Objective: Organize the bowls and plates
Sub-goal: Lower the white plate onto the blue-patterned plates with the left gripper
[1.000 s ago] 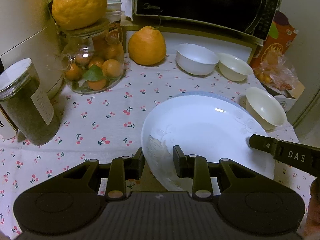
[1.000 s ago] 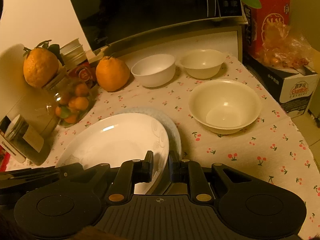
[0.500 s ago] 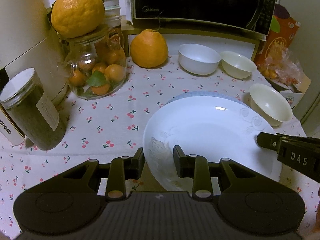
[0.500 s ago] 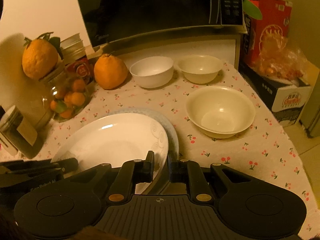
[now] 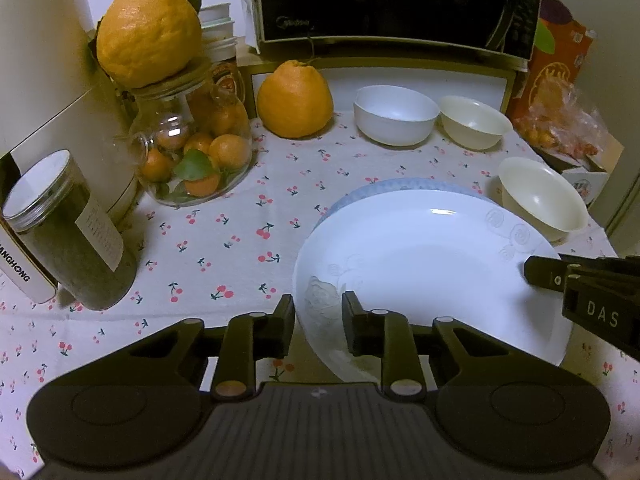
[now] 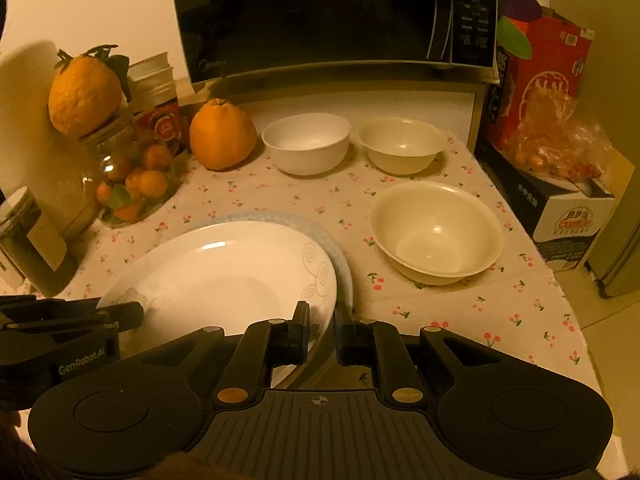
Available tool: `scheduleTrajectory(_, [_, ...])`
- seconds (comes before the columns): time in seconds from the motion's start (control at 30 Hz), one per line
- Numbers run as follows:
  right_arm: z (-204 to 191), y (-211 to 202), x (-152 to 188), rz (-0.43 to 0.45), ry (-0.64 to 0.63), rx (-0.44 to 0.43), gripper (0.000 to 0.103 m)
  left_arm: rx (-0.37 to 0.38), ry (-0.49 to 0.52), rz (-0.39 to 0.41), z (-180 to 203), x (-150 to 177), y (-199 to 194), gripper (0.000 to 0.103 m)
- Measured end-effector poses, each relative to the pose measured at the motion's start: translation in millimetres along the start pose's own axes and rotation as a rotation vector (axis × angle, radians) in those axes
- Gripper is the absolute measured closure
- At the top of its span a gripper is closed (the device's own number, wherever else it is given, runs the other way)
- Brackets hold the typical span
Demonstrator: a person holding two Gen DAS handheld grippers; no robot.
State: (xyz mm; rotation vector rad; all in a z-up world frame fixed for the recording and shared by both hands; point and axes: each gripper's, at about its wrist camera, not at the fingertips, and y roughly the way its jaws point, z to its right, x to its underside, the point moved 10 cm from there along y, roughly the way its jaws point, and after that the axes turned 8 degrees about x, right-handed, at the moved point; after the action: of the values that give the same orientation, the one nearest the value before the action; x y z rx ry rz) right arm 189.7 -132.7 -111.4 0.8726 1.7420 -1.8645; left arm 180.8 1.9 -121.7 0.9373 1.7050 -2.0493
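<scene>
Both tongs on the white plate [image 5: 424,264] now. Left gripper [image 5: 318,322] straddles its near-left rim, jaws closing. Right gripper [image 6: 322,330] is clamped tight on the opposite edge. Plate sits on a blue-rimmed plate [image 6: 340,252], just ahead of both. Cream bowl [image 6: 436,232] ahead-right of right tongs; two more bowls [image 6: 306,142] further back w/ the microwave [image 6: 320,12] behind.

Left claw [image 5: 318,326] matte black with brass-coloured pivot screws; right claw [image 6: 322,330] alike, its side lettered "DAS".
</scene>
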Motion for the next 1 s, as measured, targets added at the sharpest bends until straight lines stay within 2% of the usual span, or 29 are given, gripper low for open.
scheduleTrajectory(0.23, [5.1, 2.0, 0.7, -0.006, -0.001, 0.003, 0.091, 0.002, 0.016, -0.008, 3.7, 1.3, 2.6, 0.082])
scheduleTrajectory(0.7, [-1.6, 17.2, 1.4, 0.018, -0.115, 0.015, 0.089, 0.018, 0.010, -0.021, 3.0, 4.3, 5.4, 0.080])
scheduleTrajectory(1.0, [1.1, 18.6, 0.5, -0.005, -0.071, -0.015, 0.086, 0.039, 0.005, -0.029, 4.8, 4.7, 5.8, 0.076])
